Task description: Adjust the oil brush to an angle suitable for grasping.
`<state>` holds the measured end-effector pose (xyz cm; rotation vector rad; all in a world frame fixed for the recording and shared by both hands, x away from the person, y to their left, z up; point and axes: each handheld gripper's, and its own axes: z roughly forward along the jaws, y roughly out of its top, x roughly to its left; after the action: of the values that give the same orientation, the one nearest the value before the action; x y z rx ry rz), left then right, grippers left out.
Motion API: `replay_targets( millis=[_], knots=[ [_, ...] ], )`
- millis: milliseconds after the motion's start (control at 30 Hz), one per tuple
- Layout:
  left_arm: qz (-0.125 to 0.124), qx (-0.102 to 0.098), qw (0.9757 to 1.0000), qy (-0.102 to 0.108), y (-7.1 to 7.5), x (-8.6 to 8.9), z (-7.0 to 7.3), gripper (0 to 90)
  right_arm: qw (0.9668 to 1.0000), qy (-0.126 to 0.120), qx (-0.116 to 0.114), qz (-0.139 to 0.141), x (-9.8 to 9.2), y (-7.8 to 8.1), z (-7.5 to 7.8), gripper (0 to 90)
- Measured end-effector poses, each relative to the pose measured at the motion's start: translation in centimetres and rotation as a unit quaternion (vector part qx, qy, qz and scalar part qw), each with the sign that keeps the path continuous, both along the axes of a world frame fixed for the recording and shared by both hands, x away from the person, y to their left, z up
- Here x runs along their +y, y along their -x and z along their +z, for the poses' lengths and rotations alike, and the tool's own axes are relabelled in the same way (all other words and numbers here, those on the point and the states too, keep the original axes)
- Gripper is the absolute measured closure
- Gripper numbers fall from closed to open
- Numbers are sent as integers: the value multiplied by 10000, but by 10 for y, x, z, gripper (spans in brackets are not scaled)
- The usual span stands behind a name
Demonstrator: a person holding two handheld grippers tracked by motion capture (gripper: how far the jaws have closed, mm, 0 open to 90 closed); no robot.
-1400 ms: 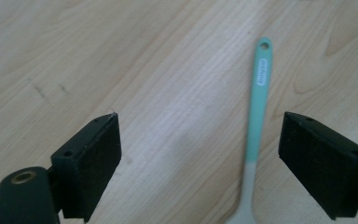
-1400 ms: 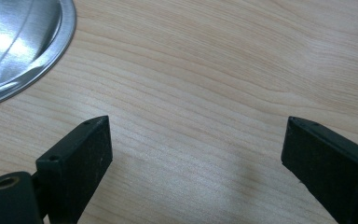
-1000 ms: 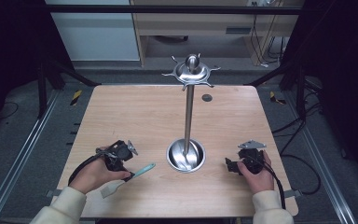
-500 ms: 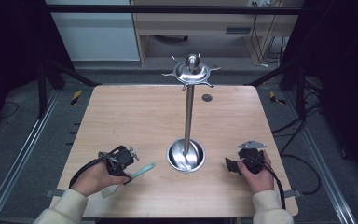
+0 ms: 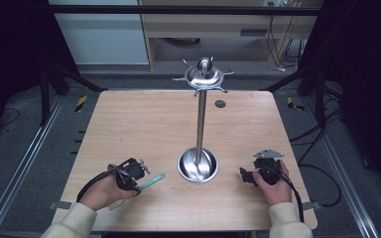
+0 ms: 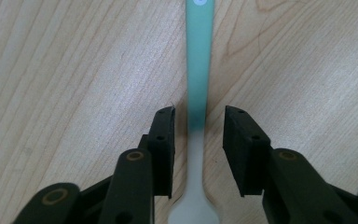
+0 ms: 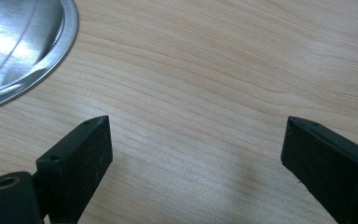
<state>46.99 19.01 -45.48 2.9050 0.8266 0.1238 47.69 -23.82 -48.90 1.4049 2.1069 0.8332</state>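
- My left gripper (image 6: 198, 135) sat low over the table (image 5: 144, 124), jaws spread a little, with the spoon (image 6: 199, 79) lying flat on the wood between them — neither pad seemed to touch it yet, though the gap on each side was slim.
- The spoon's long axis ran straight along my line of reach: pale bowl end under the claw's base, teal handle pointing away. In the high view the spoon (image 5: 150, 181) angled toward the steel stand (image 5: 201, 124), whose round base dish lay just beyond the handle tip.
- I judged the coming move to be a plain squeeze across the narrow neck — the jaws were already square to it.
- My right gripper (image 7: 196, 158) rested well apart near the table's right edge, its 2 jaws wide and holding nothing, so the left was clearly the nearer hand.
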Motion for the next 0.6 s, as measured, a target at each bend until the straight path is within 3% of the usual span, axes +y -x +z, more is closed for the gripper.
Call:
replay_targets(
  millis=[600],
  knots=[
    [-113, 63, 9998, -126, -2, -2, -7, 777, 10000, -2, -4, -10, 0, 0, 0, 95]
  ],
)
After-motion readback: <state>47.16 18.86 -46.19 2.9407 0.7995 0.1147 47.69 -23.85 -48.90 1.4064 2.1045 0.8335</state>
